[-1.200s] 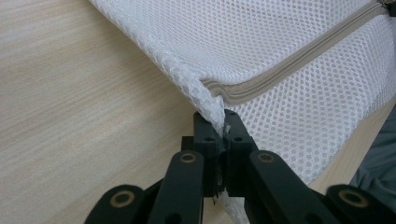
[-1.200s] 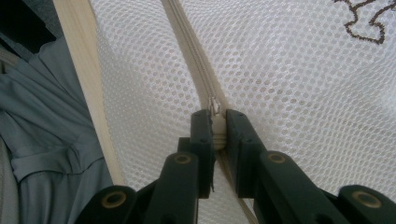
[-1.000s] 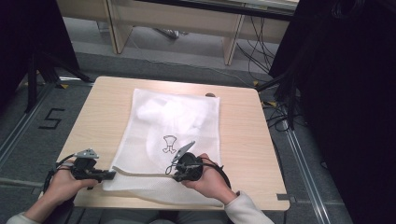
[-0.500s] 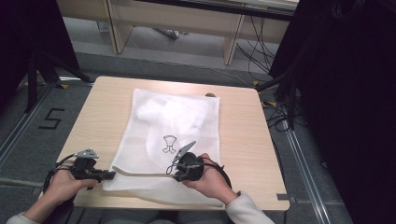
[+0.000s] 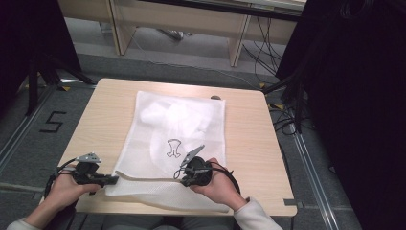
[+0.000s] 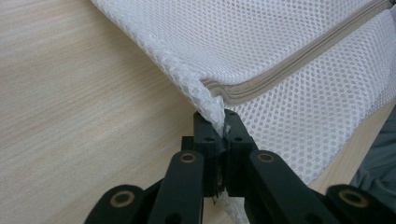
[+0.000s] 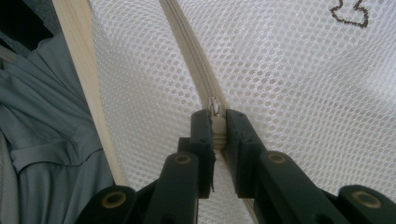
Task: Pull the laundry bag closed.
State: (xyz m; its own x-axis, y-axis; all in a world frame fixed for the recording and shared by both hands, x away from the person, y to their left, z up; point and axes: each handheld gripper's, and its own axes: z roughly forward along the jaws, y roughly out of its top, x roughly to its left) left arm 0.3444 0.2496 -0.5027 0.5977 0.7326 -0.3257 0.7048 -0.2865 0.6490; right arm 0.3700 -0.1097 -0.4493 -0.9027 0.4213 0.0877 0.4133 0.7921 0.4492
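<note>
Left tongs (image 6: 223, 140) clamped on mesh bag (image 5: 177, 129) corner, right tongs (image 7: 215, 128) pinching zipper pull (image 7: 214, 106) (jaws nearly together)

a light wooden table (image 5: 105, 120) stands on grey floor (image 5: 28, 143) marked with a black "5" (image 5: 52, 122). beyond it, pale wooden furniture legs (image 5: 238, 44) and trailing cables (image 5: 261, 57). black drapes (image 5: 354, 96) hang at right; a small dark object, perhaps a knob (image 5: 216, 97), sits near the table's far edge.

White mesh laundry bag (image 5: 179, 129) lies flat on table centre; beige zipper (image 5: 143, 178) runs along its 6 o'clock edge, a white item inside.
</note>
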